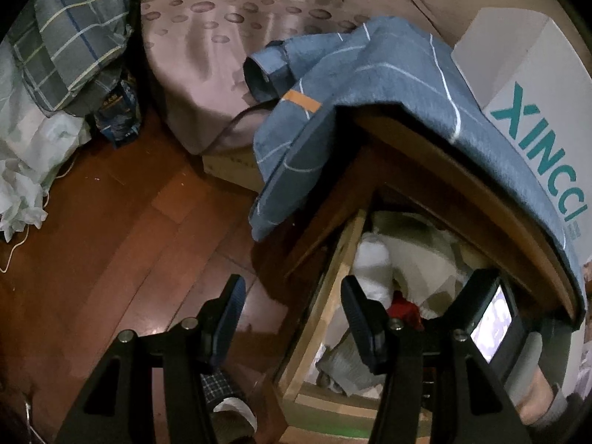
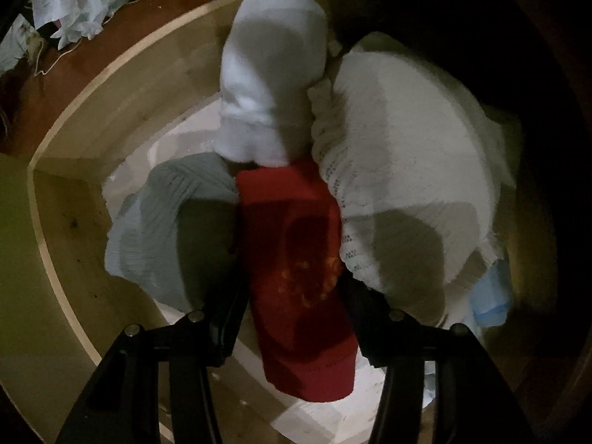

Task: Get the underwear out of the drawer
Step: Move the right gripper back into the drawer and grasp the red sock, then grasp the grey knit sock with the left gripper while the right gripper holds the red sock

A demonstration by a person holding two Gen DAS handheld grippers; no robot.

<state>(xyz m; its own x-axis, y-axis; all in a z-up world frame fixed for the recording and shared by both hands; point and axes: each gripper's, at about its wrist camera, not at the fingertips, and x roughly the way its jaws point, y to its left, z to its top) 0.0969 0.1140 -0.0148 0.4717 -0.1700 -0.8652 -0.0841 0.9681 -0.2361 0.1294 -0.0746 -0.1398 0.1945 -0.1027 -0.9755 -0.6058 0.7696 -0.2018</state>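
The wooden drawer (image 2: 92,129) stands pulled out, packed with folded clothes. In the right wrist view, red underwear (image 2: 296,259) with a yellow print lies in the middle. A white roll (image 2: 273,74) lies behind it, a grey ribbed piece (image 2: 166,229) to its left and a cream knitted piece (image 2: 399,155) to its right. My right gripper (image 2: 290,255) points down into the drawer, its fingers pushed in on either side of the red underwear and against it. My left gripper (image 1: 292,285) hangs open and empty over the drawer's left rim (image 1: 325,288). The red underwear (image 1: 405,307) shows just past it.
A blue checked cloth (image 1: 370,85) drapes over the nightstand's top, with a white lettered box (image 1: 536,92) behind it. A bed with a patterned sheet (image 1: 229,37) stands beyond. Left of the drawer is wooden floor (image 1: 111,222), with a plaid bundle (image 1: 74,37) and crumpled white plastic (image 1: 22,185).
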